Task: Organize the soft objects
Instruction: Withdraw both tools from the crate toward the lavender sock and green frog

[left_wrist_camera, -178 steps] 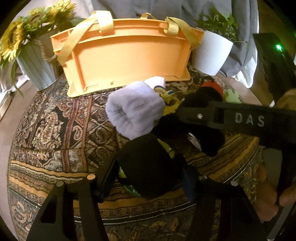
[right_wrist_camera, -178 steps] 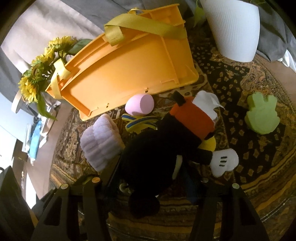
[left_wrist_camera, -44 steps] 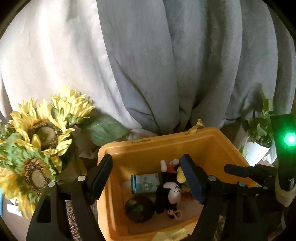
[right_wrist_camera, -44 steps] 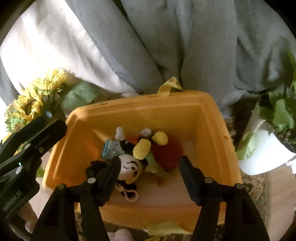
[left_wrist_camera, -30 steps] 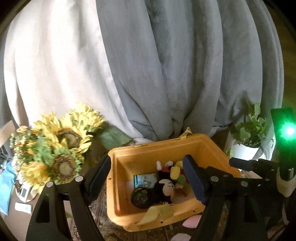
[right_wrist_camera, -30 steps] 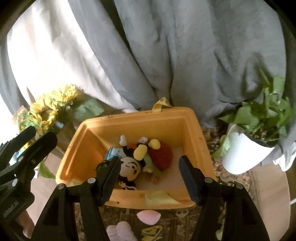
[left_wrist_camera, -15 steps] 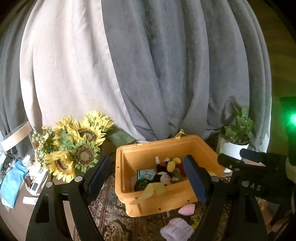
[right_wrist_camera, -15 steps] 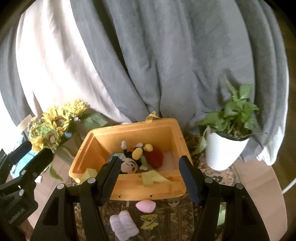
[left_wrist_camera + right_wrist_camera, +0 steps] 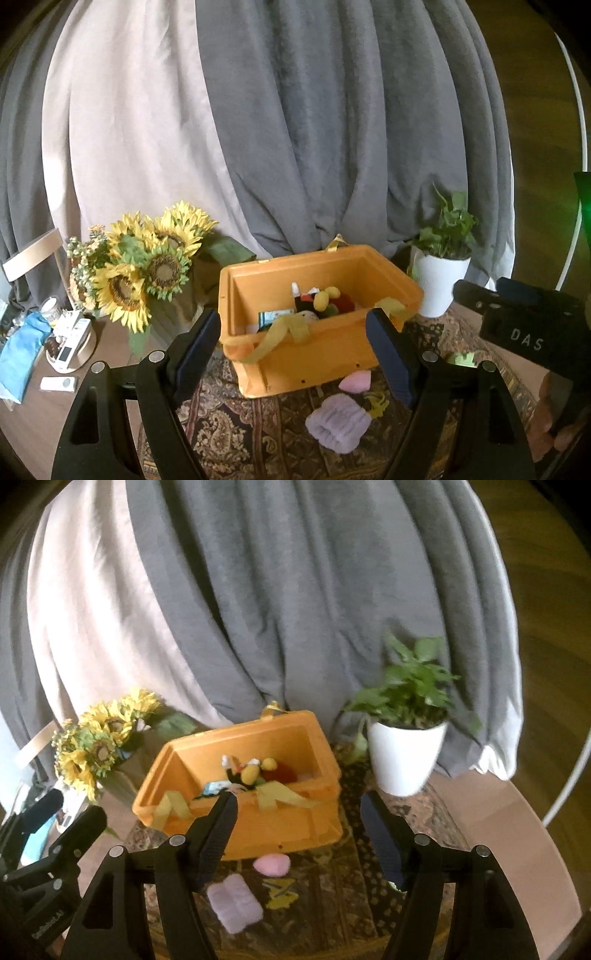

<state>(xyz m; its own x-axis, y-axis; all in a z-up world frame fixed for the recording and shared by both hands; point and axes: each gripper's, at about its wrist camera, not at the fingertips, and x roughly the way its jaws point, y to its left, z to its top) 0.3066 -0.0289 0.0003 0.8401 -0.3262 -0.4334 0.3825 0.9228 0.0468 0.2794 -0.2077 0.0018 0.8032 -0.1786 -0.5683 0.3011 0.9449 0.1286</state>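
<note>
An orange bin (image 9: 314, 350) with yellow straps stands on the patterned table, and a black plush mouse (image 9: 321, 299) lies inside with other soft toys. In front of it lie a lavender rolled cloth (image 9: 338, 422), a pink soft piece (image 9: 355, 380) and a yellow piece (image 9: 376, 400). My left gripper (image 9: 293, 332) hangs open and empty, well back from the bin. My right gripper (image 9: 297, 812) is also back from the bin (image 9: 258, 834); its jaws are opening with nothing between them. The lavender cloth (image 9: 234, 901) and pink piece (image 9: 272, 864) lie below it.
Sunflowers in a vase (image 9: 147, 269) stand left of the bin, and a white plant pot (image 9: 402, 757) stands to its right. Grey and white curtains hang behind. A low side table (image 9: 66, 354) at the left holds small items. A green soft shape (image 9: 460, 357) lies at the right.
Both grippers have drawn back from above the bin, so the bin looks smaller and the soft pieces on the cloth in front of it have come into view.
</note>
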